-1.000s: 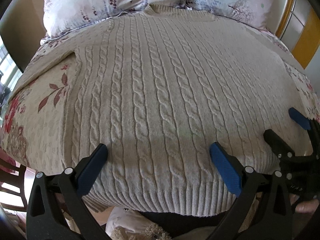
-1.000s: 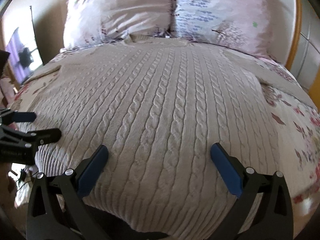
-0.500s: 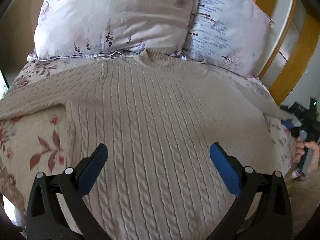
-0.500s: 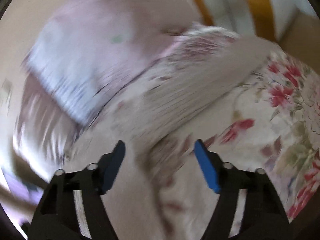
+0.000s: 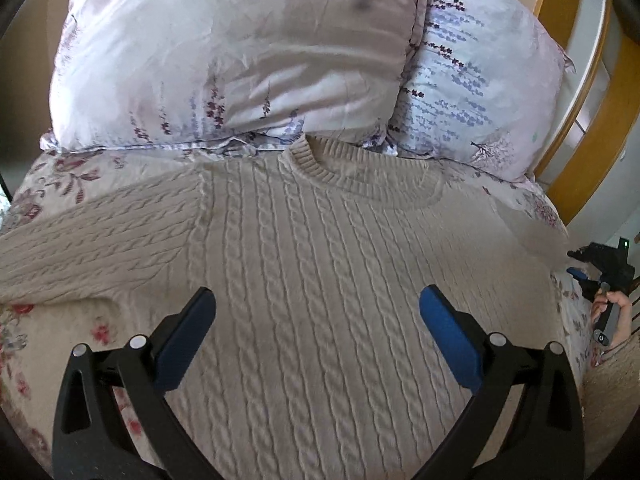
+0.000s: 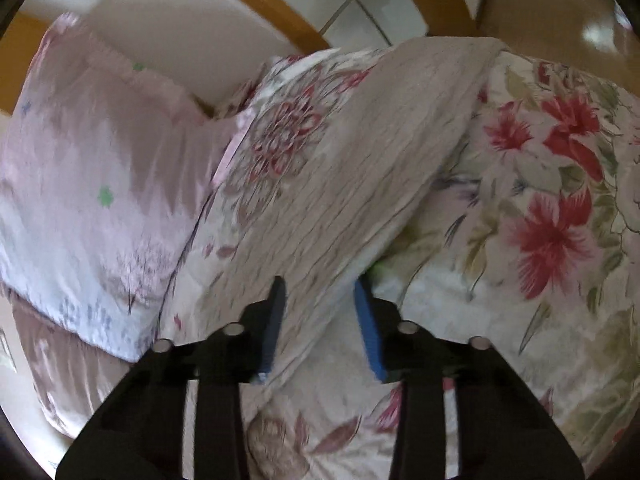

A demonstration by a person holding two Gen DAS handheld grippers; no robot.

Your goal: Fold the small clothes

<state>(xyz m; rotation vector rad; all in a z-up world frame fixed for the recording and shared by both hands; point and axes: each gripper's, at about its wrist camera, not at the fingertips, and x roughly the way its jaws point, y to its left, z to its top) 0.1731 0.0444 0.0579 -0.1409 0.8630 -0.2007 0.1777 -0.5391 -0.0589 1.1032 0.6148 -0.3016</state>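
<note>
Bed [image 5: 36, 344]: floral cover, cream cable-knit sweater [image 5: 320, 280] spread flat, neck toward two pillows [image 5: 224, 52]. Left tongs [image 5: 316, 320], a second ago over hem, now hang over chest, spread wide, empty. Right tongs [image 6: 320, 316] swung off to right sleeve [image 6: 380, 152], narrowed from wide, straddling sleeve (contact blurred; cannot tell if gripped). Reads as sleeve fold starting. Pillows crowd collar; sleeve end droops off bed edge, may drag. Wooden headboard [image 5: 580, 140] beyond.
</note>
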